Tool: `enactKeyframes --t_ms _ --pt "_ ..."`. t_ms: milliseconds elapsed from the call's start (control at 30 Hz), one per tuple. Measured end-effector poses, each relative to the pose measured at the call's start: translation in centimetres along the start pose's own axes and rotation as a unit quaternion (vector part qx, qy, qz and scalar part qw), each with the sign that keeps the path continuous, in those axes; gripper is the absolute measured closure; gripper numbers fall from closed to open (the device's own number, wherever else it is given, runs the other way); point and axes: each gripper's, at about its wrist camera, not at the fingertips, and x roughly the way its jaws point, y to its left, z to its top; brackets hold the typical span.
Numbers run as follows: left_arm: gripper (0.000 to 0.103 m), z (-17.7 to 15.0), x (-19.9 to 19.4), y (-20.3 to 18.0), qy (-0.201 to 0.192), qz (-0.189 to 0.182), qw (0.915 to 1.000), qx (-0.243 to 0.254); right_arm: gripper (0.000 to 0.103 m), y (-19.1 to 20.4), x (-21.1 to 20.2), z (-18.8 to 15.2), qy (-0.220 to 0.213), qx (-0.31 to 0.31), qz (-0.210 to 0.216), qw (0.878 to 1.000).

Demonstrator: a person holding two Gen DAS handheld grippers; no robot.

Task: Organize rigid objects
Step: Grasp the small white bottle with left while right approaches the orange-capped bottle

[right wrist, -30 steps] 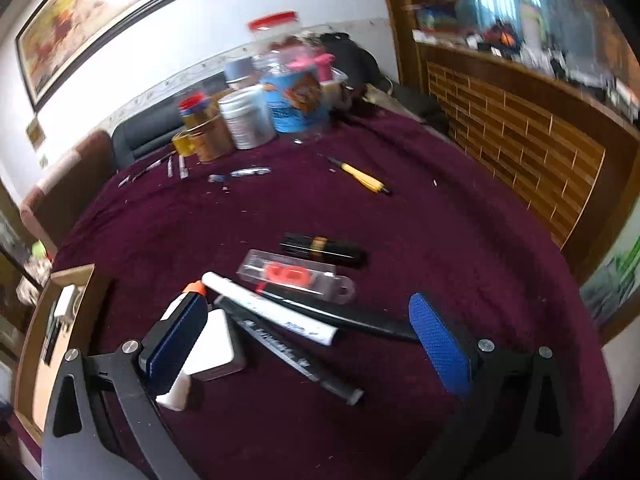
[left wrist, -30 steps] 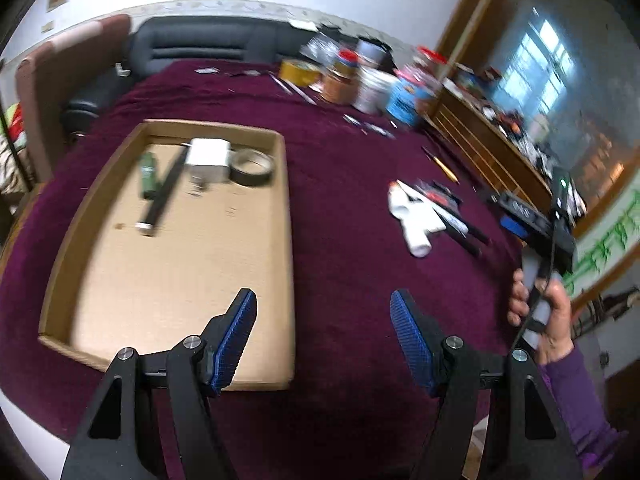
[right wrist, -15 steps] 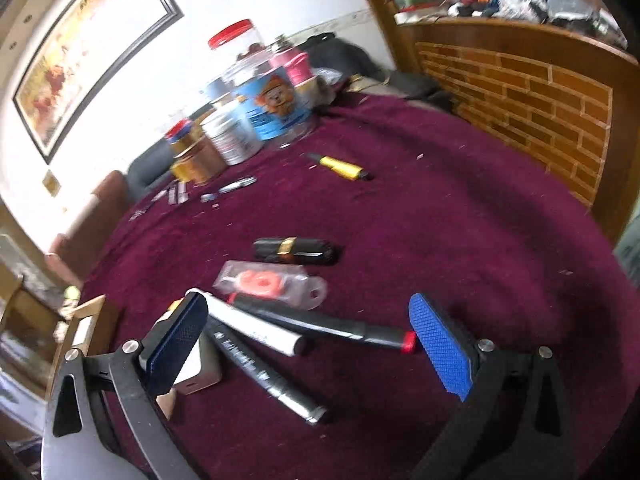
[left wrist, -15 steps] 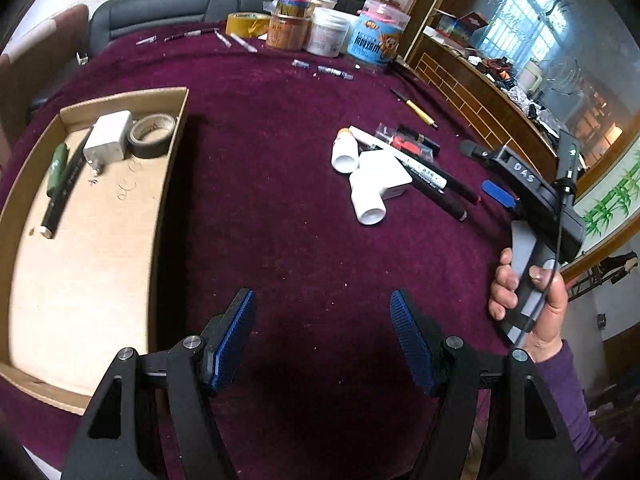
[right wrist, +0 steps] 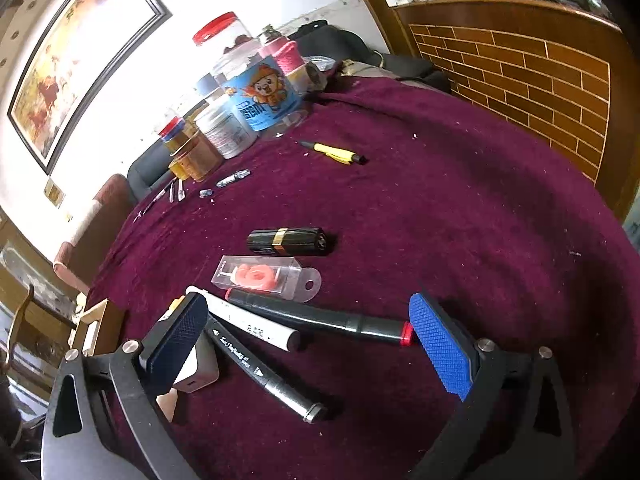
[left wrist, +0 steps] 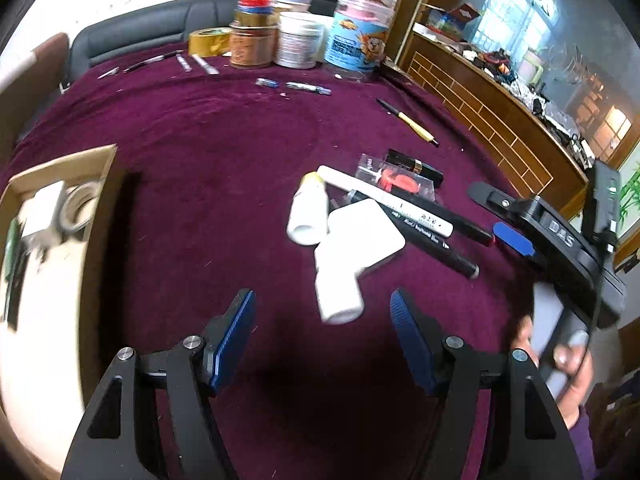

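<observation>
A pile of loose items lies on the purple cloth: a white pipe fitting (left wrist: 338,284), a white bottle (left wrist: 307,216), a white square box (left wrist: 366,234), a white marker (left wrist: 384,200), black markers (right wrist: 320,320), a clear pack with a pink piece (right wrist: 260,274) and a black lipstick (right wrist: 290,241). My left gripper (left wrist: 322,336) is open and empty, just short of the white fitting. My right gripper (right wrist: 316,344) is open and empty, its fingers on either side of the black markers, above them. A cardboard tray (left wrist: 96,200) at the left holds a white box, a tape roll and pens.
Jars and tubs (left wrist: 304,40) stand at the table's far edge, with a gold tape roll (left wrist: 208,42) and small pens beside them. A yellow pen (right wrist: 334,152) lies alone past the pile. A wooden brick-patterned counter (right wrist: 540,68) runs along the right.
My left gripper has swung right from over the tray to face the pile and come closer. My right gripper has moved in low over the markers. Both stayed open.
</observation>
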Motion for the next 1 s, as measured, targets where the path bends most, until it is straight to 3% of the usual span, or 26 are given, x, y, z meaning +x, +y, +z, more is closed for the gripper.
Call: enactKeyframes --t_ms 233,267,367,400,633,867,1000 --pt "0.041 0.5 2.8 -2.0 0.002 0.017 0.9986 0.051 0.002 0.0 0.4 0.1 0.009 -0.002 0.006 1.000" --pt "0.046 0.6 3.1 -2.1 -0.002 0.020 0.9981 0.058 0.002 0.1 0.4 0.1 0.010 -0.003 0.007 1.000" --pt "0.077 0.6 3.9 -2.2 0.011 0.020 0.9972 0.072 0.002 0.0 0.5 0.1 0.013 -0.001 0.009 1.000" --pt "0.081 0.6 4.0 -2.1 0.011 0.018 0.9974 0.070 0.002 0.0 0.5 0.1 0.014 0.001 0.009 1.000" --pt "0.081 0.1 2.2 -0.8 -0.013 0.004 0.9988 0.048 0.002 -0.4 0.8 0.1 0.020 0.010 0.008 1.000" --pt "0.081 -1.7 -3.0 0.8 -0.059 -0.010 0.9977 0.030 0.002 -0.7 1.0 0.1 0.025 0.017 0.003 1.000" --pt "0.081 -3.2 -6.0 2.7 -0.077 -0.033 0.9965 -0.004 0.002 -0.9 1.0 0.1 0.025 0.019 -0.004 0.999"
